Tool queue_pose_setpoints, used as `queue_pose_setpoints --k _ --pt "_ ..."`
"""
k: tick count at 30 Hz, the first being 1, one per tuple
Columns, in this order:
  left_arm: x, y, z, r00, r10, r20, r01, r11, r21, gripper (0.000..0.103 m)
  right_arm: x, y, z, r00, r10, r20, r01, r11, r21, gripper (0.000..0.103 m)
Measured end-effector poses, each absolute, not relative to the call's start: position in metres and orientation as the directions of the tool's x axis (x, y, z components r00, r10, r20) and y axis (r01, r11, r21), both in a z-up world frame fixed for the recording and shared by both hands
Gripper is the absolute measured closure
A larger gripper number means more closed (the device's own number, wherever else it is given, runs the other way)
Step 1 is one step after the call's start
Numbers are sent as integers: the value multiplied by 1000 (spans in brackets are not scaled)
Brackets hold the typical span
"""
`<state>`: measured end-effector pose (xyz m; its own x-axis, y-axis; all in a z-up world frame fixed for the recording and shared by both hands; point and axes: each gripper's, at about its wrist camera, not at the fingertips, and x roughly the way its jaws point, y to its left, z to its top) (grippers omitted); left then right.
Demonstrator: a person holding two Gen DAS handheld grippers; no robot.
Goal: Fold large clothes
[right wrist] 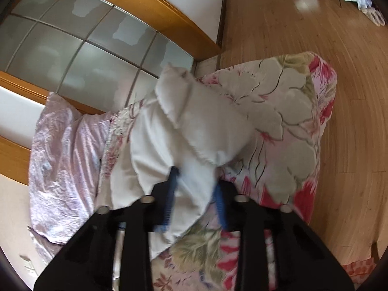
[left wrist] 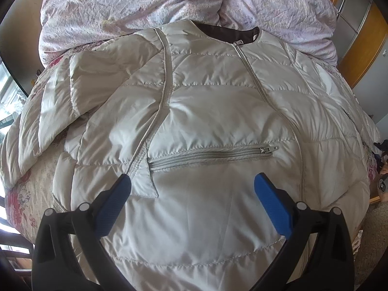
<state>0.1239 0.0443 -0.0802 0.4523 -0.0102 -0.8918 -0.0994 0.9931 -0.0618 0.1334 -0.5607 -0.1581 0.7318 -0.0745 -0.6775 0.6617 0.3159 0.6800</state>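
A bed with a floral quilted bedspread (right wrist: pixel 286 111), patterned in red blooms and olive leaves, fills a room floored in honey-coloured wood planks (right wrist: pixel 315 24). A rumpled pale lilac duvet (left wrist: pixel 109 7) is heaped at the 12 o'clock end of the left wrist view. In the right wrist view, frosted glass panels in an orange wooden frame (right wrist: pixel 72 43) stand at 10 o'clock.

Spread front-up across the bedspread lies a cream quilted puffer jacket (left wrist: pixel 206 111), its shell glossy and stitched into soft horizontal channels. One sleeve (left wrist: pixel 48 111) is folded at 9 o'clock. A grey main zipper (left wrist: pixel 252 72) runs down from a dark-lined collar (left wrist: pixel 230 32) at 12 o'clock. A horizontal pocket zipper (left wrist: pixel 208 157) crosses the chest at centre.

The left gripper (left wrist: pixel 192 183) hovers low over the jacket's lower panel from 6 o'clock, its blue-padded fingers (left wrist: pixel 114 203) spread wide apart and holding nothing.

In the blurred right wrist view, the right gripper (right wrist: pixel 195 186) reaches in from 6 o'clock, its blue fingers (right wrist: pixel 171 189) drawn close and clenched on a bunched white padded part of the jacket (right wrist: pixel 194 126), which rises above the bedspread toward 12 o'clock.
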Motion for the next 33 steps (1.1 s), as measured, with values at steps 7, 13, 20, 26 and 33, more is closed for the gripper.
queue_pose_setpoints --k 7,13,20,26,33 --pt "122 48 -77 488 -42 -872 -90 991 -98 2 160 -536 -105 721 -172 -672 642 530 554 95" --pt "118 60 -75 517 16 -856 -144 987 -68 2 200 -473 -31 802 -138 -581 456 771 446 95" --pt "106 86 -68 567 89 -819 -229 972 -53 2 237 -356 28 860 94 -501 119 918 378 95" --pt "91 114 -56 638 145 -756 -301 951 -72 2 245 -254 42 822 322 -470 -152 919 364 95" --pt "78 152 -47 658 224 -719 -392 917 -73 2 256 -126 3 638 514 -573 -386 858 339 95"
